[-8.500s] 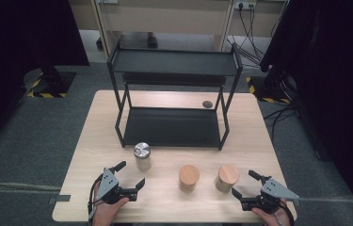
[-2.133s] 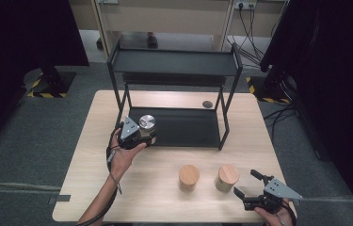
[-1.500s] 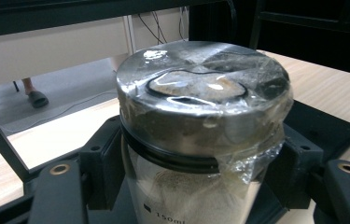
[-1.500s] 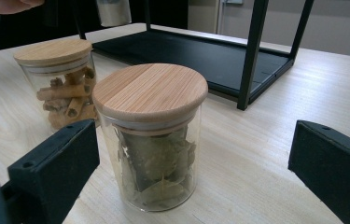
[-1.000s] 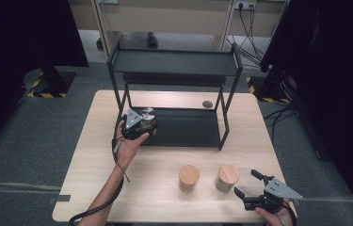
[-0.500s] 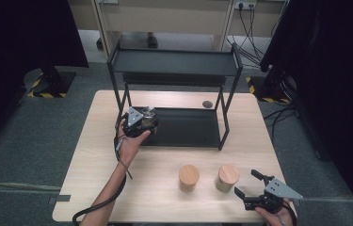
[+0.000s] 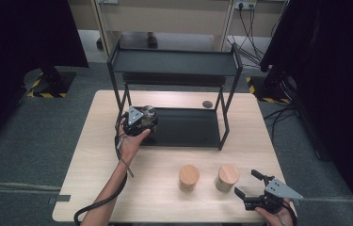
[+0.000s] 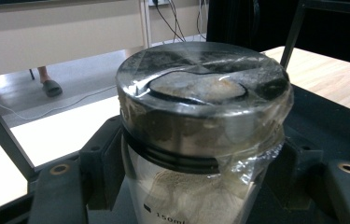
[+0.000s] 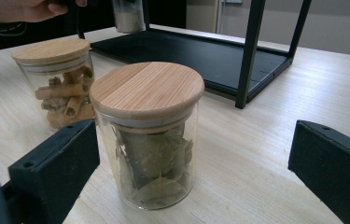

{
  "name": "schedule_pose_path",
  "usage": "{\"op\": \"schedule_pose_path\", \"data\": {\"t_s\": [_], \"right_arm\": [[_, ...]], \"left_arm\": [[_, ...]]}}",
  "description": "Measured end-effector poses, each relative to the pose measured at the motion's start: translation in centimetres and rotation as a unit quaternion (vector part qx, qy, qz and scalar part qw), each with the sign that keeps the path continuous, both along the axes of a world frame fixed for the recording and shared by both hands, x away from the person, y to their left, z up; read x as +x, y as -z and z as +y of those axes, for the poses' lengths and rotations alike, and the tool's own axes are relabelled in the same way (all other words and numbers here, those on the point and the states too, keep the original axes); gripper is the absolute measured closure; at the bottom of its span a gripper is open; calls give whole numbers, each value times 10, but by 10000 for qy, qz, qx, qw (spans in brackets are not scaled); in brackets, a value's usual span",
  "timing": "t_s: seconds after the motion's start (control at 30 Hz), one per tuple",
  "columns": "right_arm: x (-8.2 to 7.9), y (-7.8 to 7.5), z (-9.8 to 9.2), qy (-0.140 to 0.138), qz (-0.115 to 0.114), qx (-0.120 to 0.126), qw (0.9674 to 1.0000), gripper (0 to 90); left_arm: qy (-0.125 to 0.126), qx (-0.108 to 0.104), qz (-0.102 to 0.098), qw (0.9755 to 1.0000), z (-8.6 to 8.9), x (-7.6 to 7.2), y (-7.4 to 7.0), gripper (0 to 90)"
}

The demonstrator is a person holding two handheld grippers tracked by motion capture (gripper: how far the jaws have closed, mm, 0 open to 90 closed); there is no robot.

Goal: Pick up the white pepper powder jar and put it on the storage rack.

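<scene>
A glass jar with a metal lid under plastic wrap [image 7: 148,113] [image 8: 200,107] sits between the jaws of my left gripper [image 7: 140,121] [image 8: 200,186], which is shut on it. It is at the left end of the black rack's lower shelf [image 7: 188,128]; I cannot tell whether it touches the shelf. My right gripper [image 7: 245,182] [image 9: 191,140] stands open at the table's front right. Just ahead of it is a wooden-lidded jar of leaves [image 7: 227,177] [image 9: 149,135]. A wooden-lidded jar of cinnamon sticks [image 7: 188,177] [image 9: 58,81] stands to its left.
The rack's top shelf [image 7: 174,61] hangs over the lower one, with thin black legs [image 9: 249,56] at the corners. A small dark round thing [image 7: 207,104] lies on the table behind the rack. The left gripper's cable [image 7: 103,197] trails over the table's front edge.
The metal-lidded jar stood on the table's front left; my left gripper has since taken it and carried it to the rack's lower shelf. Over the last second it has barely moved. The right gripper stayed put.
</scene>
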State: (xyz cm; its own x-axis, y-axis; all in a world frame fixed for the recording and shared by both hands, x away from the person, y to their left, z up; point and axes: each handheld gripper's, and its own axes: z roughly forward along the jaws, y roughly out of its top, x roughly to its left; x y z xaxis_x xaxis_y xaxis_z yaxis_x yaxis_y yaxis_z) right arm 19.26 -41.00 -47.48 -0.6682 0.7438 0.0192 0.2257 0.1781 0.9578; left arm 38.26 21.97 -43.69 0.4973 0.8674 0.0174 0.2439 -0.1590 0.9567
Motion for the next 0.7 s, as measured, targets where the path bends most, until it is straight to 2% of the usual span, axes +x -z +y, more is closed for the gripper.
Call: {"op": "schedule_pose_path", "data": {"t_s": [0.2, 0.7], "right_arm": [[0, 0, 0, -7, 4, -2, 10000, 22], [0, 0, -1, 1, 6, 6, 10000, 22]], "left_arm": [[-73, -52, 1, 10000, -1, 2, 4, 309], [-174, -26, 24, 9998, -6, 8, 11, 309]]}}
